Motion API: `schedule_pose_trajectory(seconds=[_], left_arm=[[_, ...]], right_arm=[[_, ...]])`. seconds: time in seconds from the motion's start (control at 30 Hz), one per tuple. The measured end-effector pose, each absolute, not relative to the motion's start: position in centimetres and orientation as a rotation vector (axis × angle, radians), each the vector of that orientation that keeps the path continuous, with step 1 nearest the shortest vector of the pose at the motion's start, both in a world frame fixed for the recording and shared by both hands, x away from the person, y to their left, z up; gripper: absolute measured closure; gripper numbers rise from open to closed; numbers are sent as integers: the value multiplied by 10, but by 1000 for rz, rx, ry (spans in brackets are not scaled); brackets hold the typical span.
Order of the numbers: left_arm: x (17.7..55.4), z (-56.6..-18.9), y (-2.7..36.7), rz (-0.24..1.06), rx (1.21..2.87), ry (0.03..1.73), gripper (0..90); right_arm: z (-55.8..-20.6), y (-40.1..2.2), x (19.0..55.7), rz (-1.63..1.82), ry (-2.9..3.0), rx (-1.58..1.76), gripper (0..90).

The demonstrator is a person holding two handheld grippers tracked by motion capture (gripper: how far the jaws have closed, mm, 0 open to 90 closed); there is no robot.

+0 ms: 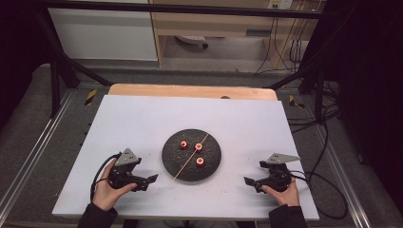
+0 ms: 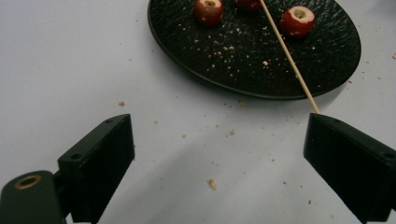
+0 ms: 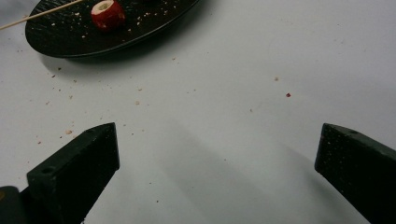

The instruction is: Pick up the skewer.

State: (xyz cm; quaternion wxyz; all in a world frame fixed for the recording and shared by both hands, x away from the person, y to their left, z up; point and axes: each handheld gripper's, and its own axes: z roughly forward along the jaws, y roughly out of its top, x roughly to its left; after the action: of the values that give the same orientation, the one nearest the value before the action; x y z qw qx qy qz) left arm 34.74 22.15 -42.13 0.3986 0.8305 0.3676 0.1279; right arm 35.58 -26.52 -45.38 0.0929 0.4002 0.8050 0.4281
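From above I count three red fruit pieces (image 1: 184, 145) on the black plate (image 1: 171, 161) mid-table, one wooden skewer (image 1: 190, 158) lying across it and past its near rim. My left gripper (image 1: 148, 179) rests left of the plate, jaws wide apart; its own view shows crumbs and the hollowed cores, perhaps hawthorn. My right gripper (image 1: 249, 182), also gaping and empty, sits to the right.

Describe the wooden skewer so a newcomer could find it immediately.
On the white table sits a round black plate with three red cored fruits on it. The wooden skewer lies diagonally across that plate, its near end jutting past the rim toward the left gripper. It alone is long, thin and pale.
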Motion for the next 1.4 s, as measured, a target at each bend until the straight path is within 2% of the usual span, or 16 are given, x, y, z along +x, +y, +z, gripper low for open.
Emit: schedule_pose_trajectory(seconds=[0.5,0.83,1.4], left_arm=[[356,-415,180,302,2137,938,147],[360,-409,153,291,2165,917,243],[371,-412,118,240,2234,959,504]], right_arm=[[-455,-265,356,1256,2394,1184,6],[-455,-265,356,1252,2395,1185,6],[-454,-264,356,1252,2399,1176,6]])
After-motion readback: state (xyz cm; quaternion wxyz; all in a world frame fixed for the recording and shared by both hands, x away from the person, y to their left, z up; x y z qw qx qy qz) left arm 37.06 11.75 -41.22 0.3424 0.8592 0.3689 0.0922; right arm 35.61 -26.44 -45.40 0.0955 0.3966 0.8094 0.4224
